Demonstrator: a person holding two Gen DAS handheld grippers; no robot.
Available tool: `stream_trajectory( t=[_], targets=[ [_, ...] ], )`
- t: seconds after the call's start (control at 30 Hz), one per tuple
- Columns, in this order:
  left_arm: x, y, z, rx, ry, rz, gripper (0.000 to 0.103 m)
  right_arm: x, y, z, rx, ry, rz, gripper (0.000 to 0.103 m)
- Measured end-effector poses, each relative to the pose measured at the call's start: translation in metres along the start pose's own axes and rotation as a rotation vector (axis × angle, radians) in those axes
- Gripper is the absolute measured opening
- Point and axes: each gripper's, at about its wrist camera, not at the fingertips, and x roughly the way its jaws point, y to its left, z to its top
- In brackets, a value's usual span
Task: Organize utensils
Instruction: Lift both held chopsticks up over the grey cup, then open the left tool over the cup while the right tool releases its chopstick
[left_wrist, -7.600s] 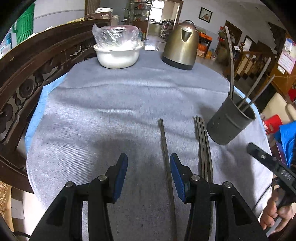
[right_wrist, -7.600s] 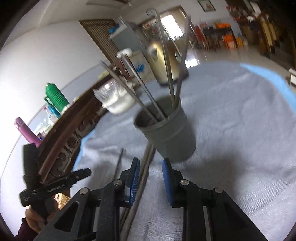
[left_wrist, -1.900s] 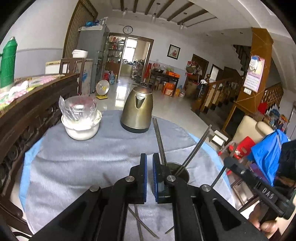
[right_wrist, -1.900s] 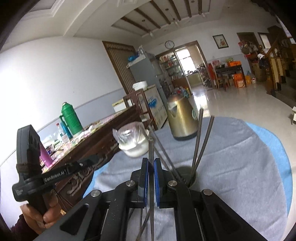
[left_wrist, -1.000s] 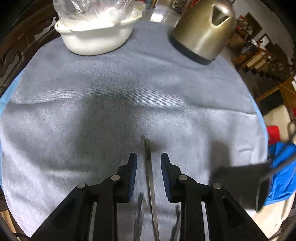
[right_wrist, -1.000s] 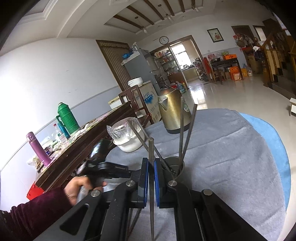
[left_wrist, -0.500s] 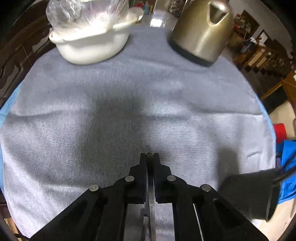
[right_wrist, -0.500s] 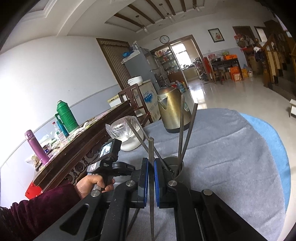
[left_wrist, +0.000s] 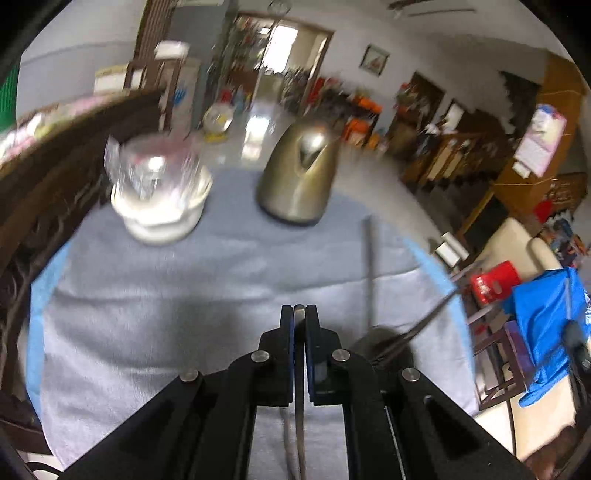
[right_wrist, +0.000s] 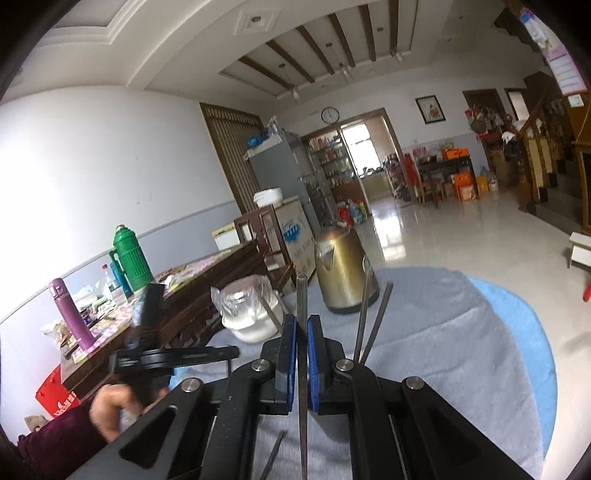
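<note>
Steel utensils, count: one thin strip (left_wrist: 298, 369) pinched in left gripper (left_wrist: 299, 314), one strip (right_wrist: 302, 332) pinched in right gripper (right_wrist: 302, 325), each standing between blue pads; three more visible in dark holder cup (left_wrist: 384, 341) on grey cloth (left_wrist: 147, 295), just right of left gripper. One loose strip (right_wrist: 273, 456) on cloth below right gripper. One brass kettle (left_wrist: 299, 177), one white bowl (left_wrist: 159, 206) at far edge. Both finger pairs clenched, gap only strip-wide.

Your left gripper (left_wrist: 299, 314) and right gripper (right_wrist: 302, 325) are black with silver screws and blue pads (right_wrist: 312, 365); your left hand (right_wrist: 114, 406) wears a maroon sleeve (right_wrist: 55, 443).
</note>
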Motion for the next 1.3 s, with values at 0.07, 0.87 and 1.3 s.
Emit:
stream_trajectory(
  t=[0.07, 0.87, 1.3],
  targets=[
    [-0.017, -0.008, 0.006, 0.017, -0.042, -0.022, 0.005, -0.003, 0.001, 0.008, -0.001, -0.028, -0.010, 0.006],
    [-0.049, -0.070, 0.036, 0.063, -0.323, -0.063, 0.005, 0.050, -0.013, 0.037, 0.016, -0.153, -0.162, 0.006],
    [-0.024, -0.057, 0.001, 0.048, -0.177, -0.084, 0.005, 0.058, -0.021, 0.008, 0.035, -0.013, -0.120, 0.009]
  ],
)
